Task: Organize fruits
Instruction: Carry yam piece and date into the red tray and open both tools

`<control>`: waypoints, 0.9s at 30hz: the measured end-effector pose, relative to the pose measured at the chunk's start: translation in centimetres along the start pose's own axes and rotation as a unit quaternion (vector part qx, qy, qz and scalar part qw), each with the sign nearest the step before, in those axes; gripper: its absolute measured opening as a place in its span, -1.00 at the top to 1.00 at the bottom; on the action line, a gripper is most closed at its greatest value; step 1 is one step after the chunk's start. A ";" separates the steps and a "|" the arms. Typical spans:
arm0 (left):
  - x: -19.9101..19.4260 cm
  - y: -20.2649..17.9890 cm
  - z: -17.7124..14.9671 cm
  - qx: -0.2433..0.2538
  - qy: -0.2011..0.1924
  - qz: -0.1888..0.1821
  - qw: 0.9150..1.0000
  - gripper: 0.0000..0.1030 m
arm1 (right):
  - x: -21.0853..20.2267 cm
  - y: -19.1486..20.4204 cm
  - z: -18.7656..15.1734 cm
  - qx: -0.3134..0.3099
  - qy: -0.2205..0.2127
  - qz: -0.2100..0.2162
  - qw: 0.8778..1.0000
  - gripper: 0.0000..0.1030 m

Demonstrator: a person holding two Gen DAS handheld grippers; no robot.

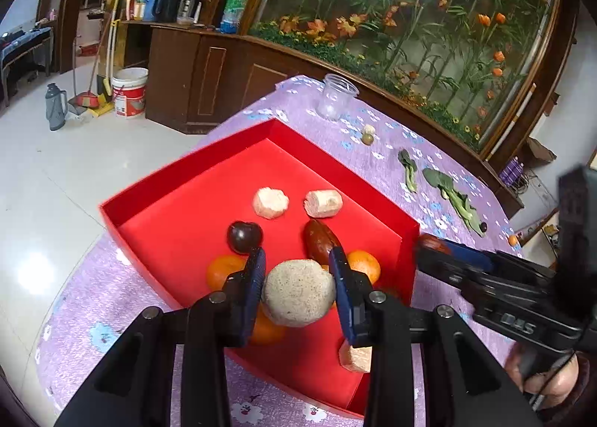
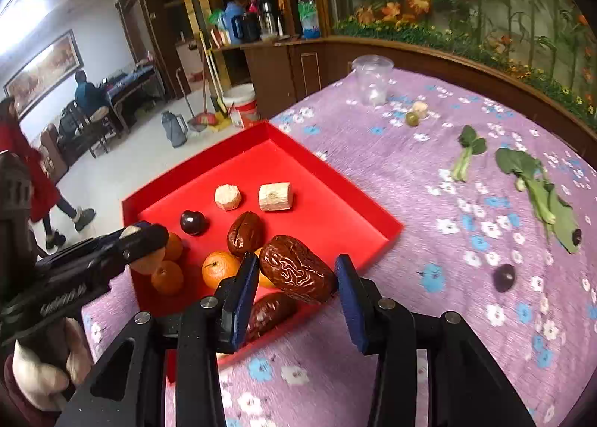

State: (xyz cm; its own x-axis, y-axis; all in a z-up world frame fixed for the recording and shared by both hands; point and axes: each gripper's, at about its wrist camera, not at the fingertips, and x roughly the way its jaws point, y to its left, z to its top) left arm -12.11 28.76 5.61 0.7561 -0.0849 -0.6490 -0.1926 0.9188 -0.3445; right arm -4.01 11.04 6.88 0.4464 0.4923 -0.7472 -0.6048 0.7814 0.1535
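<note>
Left tongs (image 1: 298,270) gripping speckled round fruit (image 1: 298,292), right tongs (image 2: 296,274) gripping wrinkled date (image 2: 296,274), both above red tray (image 2: 377,220). Lower into bare tray floor beside oranges (image 2: 220,268), then release gently.

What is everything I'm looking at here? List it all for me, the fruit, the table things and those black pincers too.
red tray: one, red, on the flowered cloth
flowered cloth: one, purple, covering the table
oranges: at least three, orange, near end of the tray
dark round fruit: three, near-black, one in the tray, two on the cloth at right
loose dates: two, brown, in the tray
pale chunks: four, whitish, three in the tray, one by the green fruit
green fruit: one, green, on the cloth near the cup
cup: one, clear, far side of the cloth
leafy greens: two, green, on the cloth at right
left tool: black, blue pads, shut on a speckled pale lump
right tool: black, blue pads, shut on a wrinkled date
</note>
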 end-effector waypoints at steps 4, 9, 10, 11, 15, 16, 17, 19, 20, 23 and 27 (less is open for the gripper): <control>0.8 -0.9 -0.4 0.015 0.008 -0.010 1.000 0.34 | 1.9 -0.1 0.4 0.006 0.012 -0.008 1.000 0.10; 2.0 -1.6 -0.9 0.035 0.017 0.009 0.999 0.34 | 4.0 -1.1 1.5 0.018 0.020 -0.026 0.999 0.10; 2.1 -1.7 -1.0 0.036 0.018 0.013 0.999 0.34 | 4.5 -1.5 1.7 0.024 0.024 -0.027 0.999 0.10; 2.3 -1.6 -1.1 0.037 0.019 0.018 0.999 0.34 | 4.8 -1.7 1.9 0.028 0.026 -0.029 0.999 0.10; 2.4 -1.8 -1.2 0.046 0.016 0.029 0.998 0.34 | 6.0 -2.2 2.3 0.039 0.032 -0.033 0.998 0.10; 2.3 -2.0 -1.1 0.051 0.013 0.035 0.998 0.34 | 6.2 -2.3 2.3 0.039 0.033 -0.034 0.998 0.11; 2.2 -2.1 -1.1 0.055 0.011 0.038 0.998 0.34 | 6.5 -2.3 2.3 0.040 0.035 -0.034 0.998 0.11; 2.2 -2.3 -1.0 0.057 0.009 0.038 0.998 0.34 | 6.8 -2.4 2.3 0.041 0.036 -0.034 0.998 0.11; 2.2 -2.3 -1.0 0.058 0.009 0.038 0.998 0.34 | 6.9 -2.4 2.2 0.041 0.037 -0.033 0.998 0.10; 2.2 -2.4 -0.9 0.056 0.008 0.037 0.998 0.34 | 6.9 -2.2 2.3 0.040 0.036 -0.031 0.998 0.10; 2.1 -2.3 -0.7 0.051 0.006 0.039 0.998 0.07 | 6.7 -2.1 2.3 0.039 0.030 -0.026 0.998 0.10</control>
State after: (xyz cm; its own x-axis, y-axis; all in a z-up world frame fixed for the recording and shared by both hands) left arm -10.54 26.16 4.57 0.7339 -0.0153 -0.6791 -0.1860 0.9570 -0.2225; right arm 1.79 13.58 3.09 0.4347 0.4275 -0.7927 -0.5265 0.8347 0.1615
